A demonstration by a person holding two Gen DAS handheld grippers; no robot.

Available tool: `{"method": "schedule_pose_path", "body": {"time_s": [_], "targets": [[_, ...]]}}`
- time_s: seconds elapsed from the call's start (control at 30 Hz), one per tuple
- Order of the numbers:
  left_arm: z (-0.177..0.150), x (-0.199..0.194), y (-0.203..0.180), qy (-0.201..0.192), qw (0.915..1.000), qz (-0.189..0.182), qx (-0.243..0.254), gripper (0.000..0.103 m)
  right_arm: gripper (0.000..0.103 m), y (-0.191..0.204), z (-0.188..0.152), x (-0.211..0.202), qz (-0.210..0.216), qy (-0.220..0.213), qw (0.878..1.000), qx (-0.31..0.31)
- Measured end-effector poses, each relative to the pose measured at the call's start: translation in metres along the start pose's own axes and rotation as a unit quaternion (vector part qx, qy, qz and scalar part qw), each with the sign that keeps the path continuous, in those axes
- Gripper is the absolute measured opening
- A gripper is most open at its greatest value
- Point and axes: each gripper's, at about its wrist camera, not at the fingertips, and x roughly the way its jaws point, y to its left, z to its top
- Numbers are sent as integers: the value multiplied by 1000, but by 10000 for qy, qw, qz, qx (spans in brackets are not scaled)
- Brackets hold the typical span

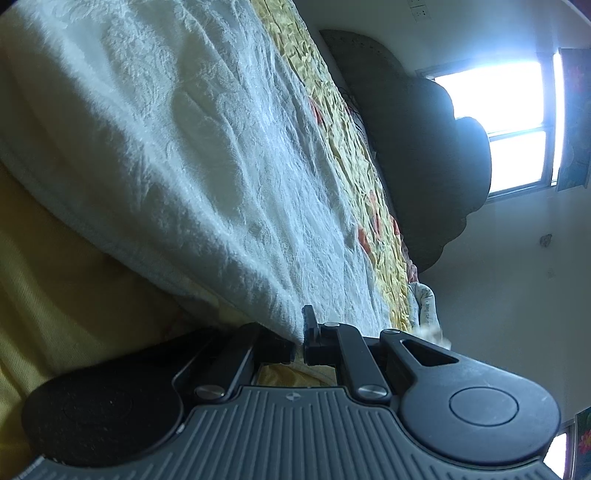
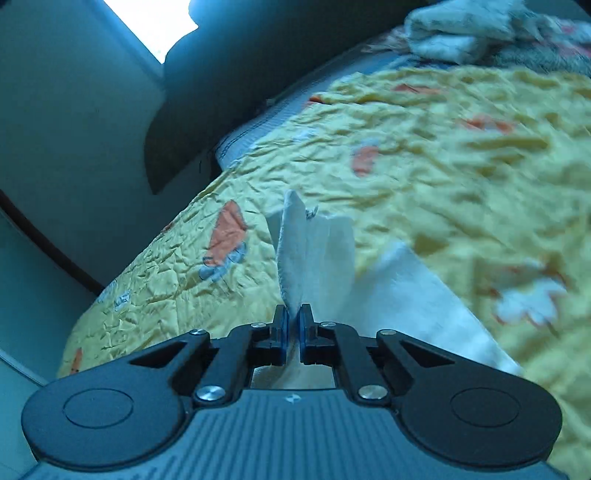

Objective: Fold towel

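A white terry towel (image 1: 177, 147) fills most of the left wrist view, stretched out over the yellow bedspread (image 1: 332, 92). My left gripper (image 1: 298, 341) is shut on the towel's near edge, which narrows into the pinch. In the right wrist view my right gripper (image 2: 294, 319) is shut on a corner of the same white towel (image 2: 314, 254); the cloth stands up in folds above the blue pads (image 2: 282, 325) and trails off to the right across the bed.
The bed carries a crinkled yellow quilt (image 2: 443, 166) with orange prints. A dark headboard (image 1: 424, 155) and a bright window (image 1: 509, 125) lie beyond. A crumpled pale cloth (image 2: 461, 33) lies at the bed's far end.
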Motion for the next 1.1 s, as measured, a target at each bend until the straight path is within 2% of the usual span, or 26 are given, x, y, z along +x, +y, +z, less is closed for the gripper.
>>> {"method": "schedule_pose_path", "body": {"time_s": [0.07,0.17,0.3,0.37,0.43,0.47,0.53,0.57,0.63,0.7,0.77,0.8,0.83,0.87,0.93,1.03,1.07,1.1], "targets": [[1,-1,0,-7,10000,15,16,16,9,-25,-9,2,-92,105,9993,336],[3,0,-1,30,10000,77,-9,16,13,-58,-17,8,392,133,9913,1250],[2,0,-3,21,9999,137,-93,17,26,-82,-22,15,1080,34,9696,2196],[1,-1,-4,-7,9998,166,-76,17,30,-90,-23,15,1089,-95,9638,2432],[0,-1,-4,-13,9998,175,-87,18,41,-102,-24,13,984,-236,9577,2695],[1,-1,-4,-11,9998,175,-92,18,43,-108,-26,12,1082,-310,9506,2893],[0,-1,-4,-11,9998,178,-93,18,50,-118,-29,14,1470,-227,9356,3201],[0,-1,-4,-13,9998,189,-89,17,52,-117,-29,15,1670,-120,9328,3192],[0,-1,-6,-19,9997,218,-70,17,58,-111,-31,17,1966,139,9327,3021],[0,-1,-7,-22,9997,241,-63,18,58,-106,-31,14,1733,86,9430,2841],[-1,-1,-8,-27,9997,252,-75,18,56,-114,-30,10,1426,-213,9471,2869],[-1,-1,-9,-28,9996,252,-77,18,46,-124,-30,10,1255,-234,9457,2989],[-1,-1,-9,-29,9997,238,-72,18,19,-127,-27,13,1141,-146,9476,2979],[-2,-1,-9,-28,9997,223,-69,18,8,-125,-22,15,943,-12,9554,2800],[-2,-1,-9,-29,9998,208,-40,18,5,-113,-16,14,637,11,9722,2251],[-1,0,-8,5,9998,191,-47,16,5,-90,0,-10,1024,-421,9779,1774],[0,-1,-7,23,9998,173,-67,16,5,-86,1,-17,1032,-509,9807,1579],[1,-1,-6,39,9998,140,-96,16,5,-90,-1,-14,871,-418,9845,1461]]}}
